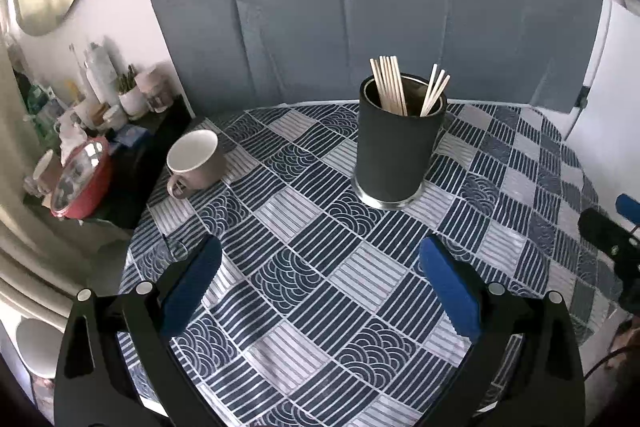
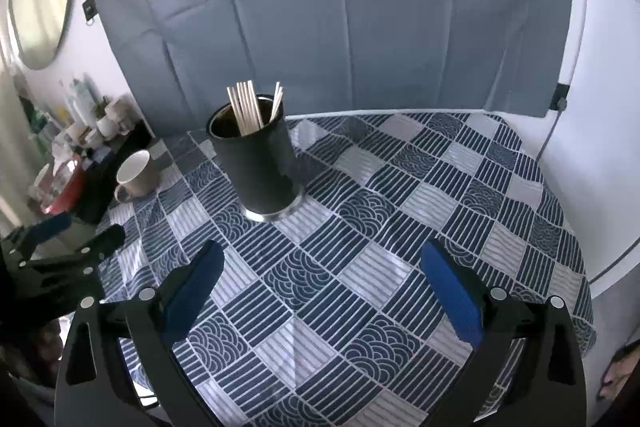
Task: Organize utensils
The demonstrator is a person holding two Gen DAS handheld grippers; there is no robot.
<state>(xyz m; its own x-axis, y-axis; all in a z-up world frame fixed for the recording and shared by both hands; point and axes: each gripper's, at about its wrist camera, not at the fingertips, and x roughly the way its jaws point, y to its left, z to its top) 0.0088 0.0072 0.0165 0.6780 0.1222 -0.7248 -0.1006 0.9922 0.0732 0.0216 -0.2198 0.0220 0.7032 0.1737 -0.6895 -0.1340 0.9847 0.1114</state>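
A black cylindrical holder stands upright on the patterned tablecloth, with several wooden chopsticks standing in it. My left gripper is open and empty, hovering near the table's front, short of the holder. My right gripper is also open and empty, with the holder ahead to its left. In the right wrist view the left gripper shows at the left edge; the right gripper shows at the right edge of the left wrist view.
A beige mug lies tilted near the table's left edge. Beyond it a dark side shelf holds a red pot, bottles and jars. A grey backdrop hangs behind the table. A cable runs down the right wall.
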